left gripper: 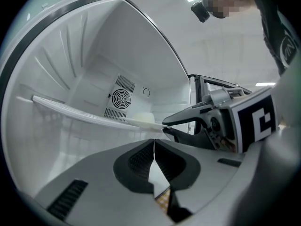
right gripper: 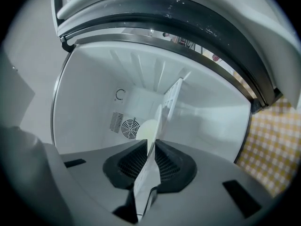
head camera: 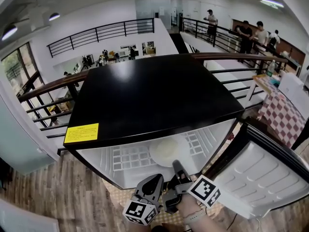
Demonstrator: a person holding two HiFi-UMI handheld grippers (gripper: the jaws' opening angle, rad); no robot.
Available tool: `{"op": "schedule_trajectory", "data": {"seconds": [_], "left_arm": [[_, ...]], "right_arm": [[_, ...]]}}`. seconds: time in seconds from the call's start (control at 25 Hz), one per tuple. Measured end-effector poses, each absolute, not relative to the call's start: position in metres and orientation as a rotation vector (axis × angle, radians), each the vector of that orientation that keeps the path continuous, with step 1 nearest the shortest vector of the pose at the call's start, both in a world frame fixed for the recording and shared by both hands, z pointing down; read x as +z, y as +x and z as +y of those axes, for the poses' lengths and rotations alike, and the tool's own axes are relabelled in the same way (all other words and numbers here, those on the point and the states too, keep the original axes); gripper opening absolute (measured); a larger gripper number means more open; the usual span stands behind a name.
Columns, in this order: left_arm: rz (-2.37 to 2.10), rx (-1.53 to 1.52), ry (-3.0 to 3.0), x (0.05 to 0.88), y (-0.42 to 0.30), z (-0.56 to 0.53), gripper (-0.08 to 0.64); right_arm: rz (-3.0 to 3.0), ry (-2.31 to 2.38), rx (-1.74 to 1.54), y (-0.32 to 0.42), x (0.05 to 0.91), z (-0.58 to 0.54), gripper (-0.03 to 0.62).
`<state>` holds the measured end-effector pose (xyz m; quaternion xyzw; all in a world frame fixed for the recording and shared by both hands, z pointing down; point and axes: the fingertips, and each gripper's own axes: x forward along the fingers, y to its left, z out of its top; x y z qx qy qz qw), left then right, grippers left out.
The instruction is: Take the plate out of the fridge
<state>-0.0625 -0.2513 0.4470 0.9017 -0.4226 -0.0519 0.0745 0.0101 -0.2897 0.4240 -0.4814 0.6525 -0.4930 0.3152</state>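
Looking down in the head view, one fridge [head camera: 145,95] with a black top stands with its one door [head camera: 260,173] open to the right. One pale plate [head camera: 169,151] lies on the white shelf [head camera: 130,158] inside. Two grippers come in from below. The right gripper [head camera: 176,167] reaches over the front of the shelf to the near rim of the plate. The left gripper [head camera: 155,181] hangs just beside it, outside the fridge.

In the left gripper view, its fingers are pressed together with nothing between them. This view shows the right gripper [left gripper: 165,127] from the side, its tips closed on a thin white edge at the front of the shelf [left gripper: 80,111]. The plate [left gripper: 141,118] lies just behind.

In the right gripper view, the fingers pinch a thin white sheet seen edge-on, which I judge to be the rim of the plate [right gripper: 147,129]. One round fan [right gripper: 129,126] sits in the back wall.

My judgement is that about half of the task is done, because the door is open and the grip seems made. What is left is to lift the plate from the shelf and to draw it out of the fridge.
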Motion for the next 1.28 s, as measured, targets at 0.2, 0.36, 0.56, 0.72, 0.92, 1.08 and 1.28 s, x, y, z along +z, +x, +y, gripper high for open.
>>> {"op": "schedule_trajectory", "data": {"seconds": [0.2, 0.36, 0.56, 0.72, 0.92, 1.08, 1.28], "left_arm": [[-1.283, -0.151, 2.702, 0.447, -0.069, -0.250, 0.012], [-1.303, -0.152, 2.688, 0.446, -0.074, -0.253, 0.012], [-1.305, -0.159, 2.682, 0.446, -0.072, -0.253, 0.012], [-1.308, -0.169, 2.681, 0.445, -0.071, -0.252, 0.012], [-1.298, -0.164, 2.683, 0.447, -0.070, -0.251, 0.012], [-1.311, -0.164, 2.671, 0.449, -0.075, -0.252, 0.012], [-1.307, -0.161, 2.660, 0.454, -0.075, -0.252, 0.012]], "right_arm": [[1.666, -1.214, -1.336, 0.004, 0.423, -0.280, 0.058], [1.653, -1.163, -1.389, -0.006, 0.422, -0.269, 0.055], [1.686, -1.163, -1.374, -0.008, 0.423, -0.269, 0.058], [1.676, -1.156, -1.372, -0.007, 0.421, -0.277, 0.067], [1.671, -1.144, -1.360, 0.002, 0.425, -0.287, 0.072], [1.636, -1.121, -1.402, 0.005, 0.432, -0.293, 0.077], [1.615, -1.114, -1.414, 0.002, 0.432, -0.300, 0.078]]}}
